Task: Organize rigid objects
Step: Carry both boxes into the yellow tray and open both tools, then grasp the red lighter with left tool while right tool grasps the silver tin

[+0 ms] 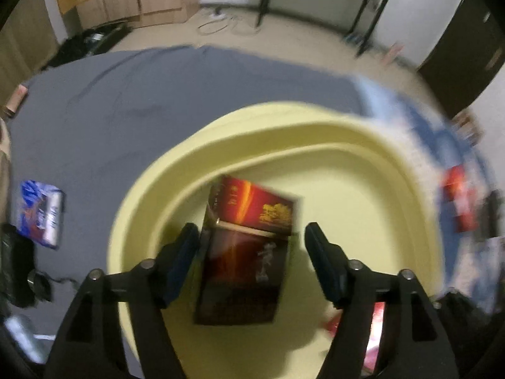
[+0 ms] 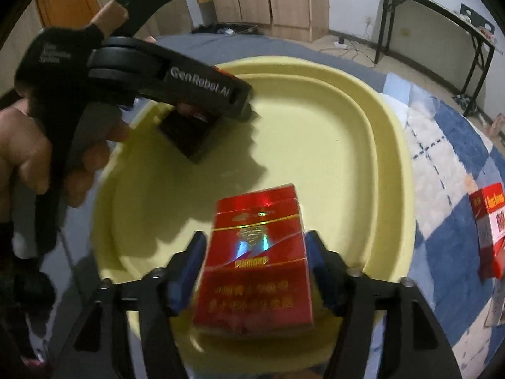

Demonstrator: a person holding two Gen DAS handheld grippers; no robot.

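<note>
A yellow basin (image 2: 391, 158) is seen on a surface covered by a grey sheet (image 1: 132, 101) and, to the right, a blue-and-white checked cloth (image 2: 448, 164); whether that surface is a bed or a worktop cannot be told. Most of the basin floor (image 2: 315, 145) is bare between the two boxes, and a raised rim runs all round it. Outside the rim, a blue box (image 1: 41, 213) lies on the grey sheet near its left edge, and a red-and-white box (image 2: 489, 230) stands on the checked cloth toward the right edge. The left hand-held gripper (image 1: 252, 240) is spread over the basin's left part: its left pad is touching or just beside a dark red box (image 1: 249, 252), while a clear gap is seen at the right pad; whether the box rests on the floor cannot be told. The right hand-held gripper (image 2: 255, 259) is pressed onto the sides of a bright red box (image 2: 255, 268), held at the basin's near rim, well apart from the dark one.
</note>
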